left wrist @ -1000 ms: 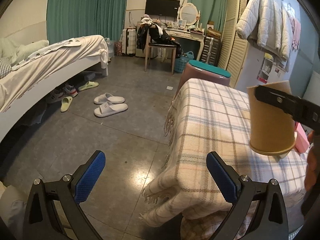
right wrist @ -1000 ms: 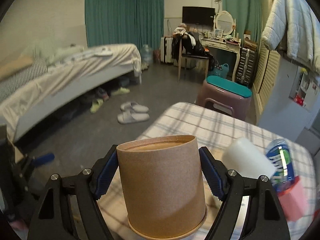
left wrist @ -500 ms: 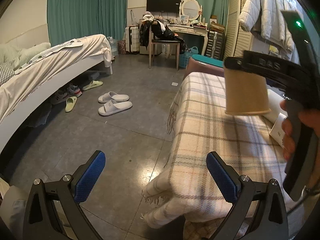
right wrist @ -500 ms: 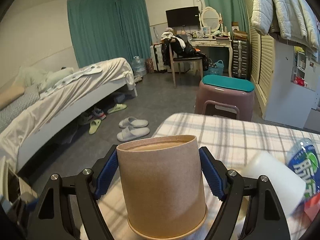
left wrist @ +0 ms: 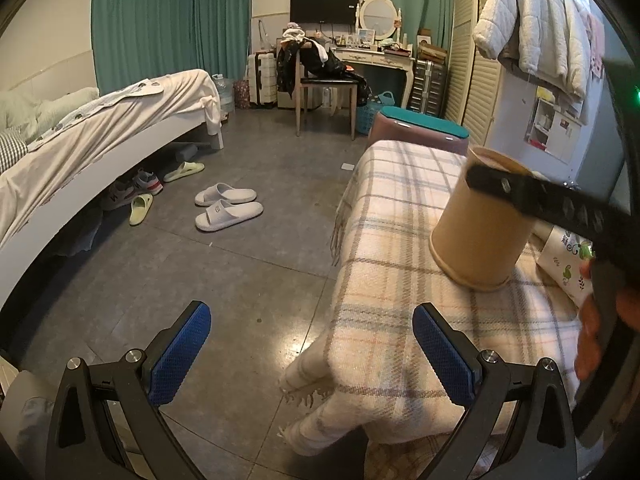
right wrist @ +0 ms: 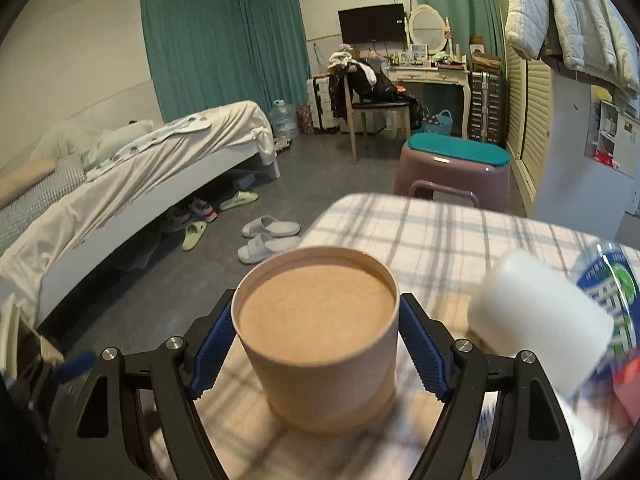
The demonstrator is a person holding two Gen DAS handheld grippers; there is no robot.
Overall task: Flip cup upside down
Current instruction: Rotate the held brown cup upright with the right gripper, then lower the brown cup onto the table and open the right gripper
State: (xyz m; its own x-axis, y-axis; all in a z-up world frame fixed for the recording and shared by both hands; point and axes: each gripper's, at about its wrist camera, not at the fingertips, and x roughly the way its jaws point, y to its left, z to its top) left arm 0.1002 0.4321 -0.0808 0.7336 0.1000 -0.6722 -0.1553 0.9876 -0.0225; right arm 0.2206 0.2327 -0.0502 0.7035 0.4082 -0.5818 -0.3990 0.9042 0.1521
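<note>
A brown paper cup [right wrist: 320, 336] stands upside down, rim down and flat base up, on the plaid tablecloth [right wrist: 440, 232]. My right gripper [right wrist: 316, 344] has its blue pads against the cup's two sides, shut on it. In the left wrist view the cup [left wrist: 478, 222] rests on the cloth [left wrist: 400, 240] with the right gripper's black finger [left wrist: 532, 196] across it. My left gripper [left wrist: 310, 350] is open and empty, low, off the table's front left corner.
A white roll [right wrist: 540, 320] and a blue-labelled bottle [right wrist: 608, 292] lie right of the cup. A printed packet [left wrist: 568, 256] lies beside it. A purple stool with a teal top [right wrist: 456, 168] stands behind the table. Bed [left wrist: 100, 128] and slippers [left wrist: 226, 208] at left.
The right gripper has lowered the upturned cup from the air down onto the tablecloth, tilting so its base now faces the camera. The left gripper stayed open and nearly still.
</note>
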